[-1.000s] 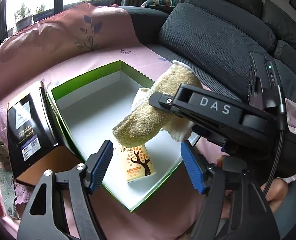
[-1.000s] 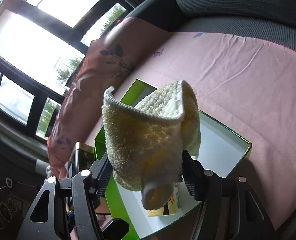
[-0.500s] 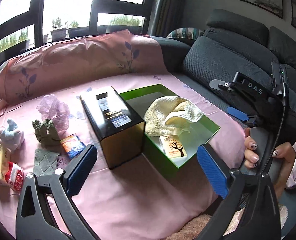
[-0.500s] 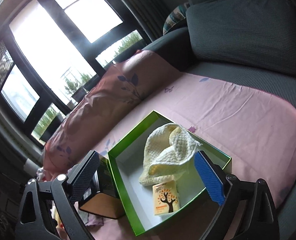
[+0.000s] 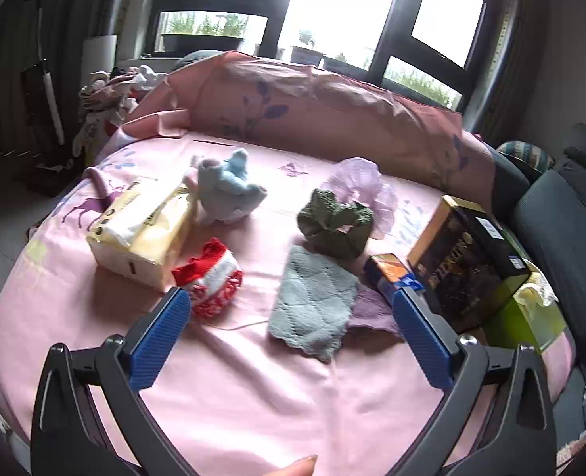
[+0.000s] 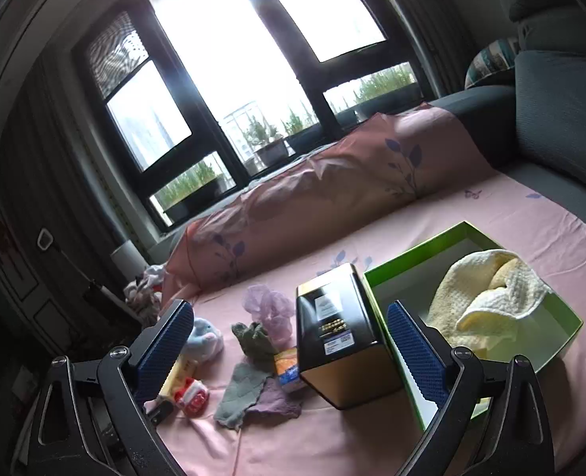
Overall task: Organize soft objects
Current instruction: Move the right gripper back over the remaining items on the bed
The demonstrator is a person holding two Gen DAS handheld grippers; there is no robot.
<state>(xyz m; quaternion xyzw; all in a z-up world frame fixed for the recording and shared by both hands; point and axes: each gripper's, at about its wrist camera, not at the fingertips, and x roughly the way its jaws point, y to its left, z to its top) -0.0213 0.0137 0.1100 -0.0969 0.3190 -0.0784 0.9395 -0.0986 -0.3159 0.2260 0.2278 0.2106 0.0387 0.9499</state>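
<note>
Lying crumpled in the green box (image 6: 531,361), the waffle-knit cream towel (image 6: 487,301); both grippers (image 5: 289,333) (image 6: 289,341) gape empty.

Left gripper (image 5: 291,331), right gripper (image 6: 291,343): black cut-out finger arms, silver screw heads, blue ribbed pads (image 5: 156,343).

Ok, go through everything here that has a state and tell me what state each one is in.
Left hand-held gripper: open, empty.
Right hand-held gripper: open, empty.
Green box: lidless, holding the cream towel.
Cream towel: crumpled.
Grey cloth: flat on the pink sheet.
Green knit piece: bunched up.
Black box: closed.
</note>
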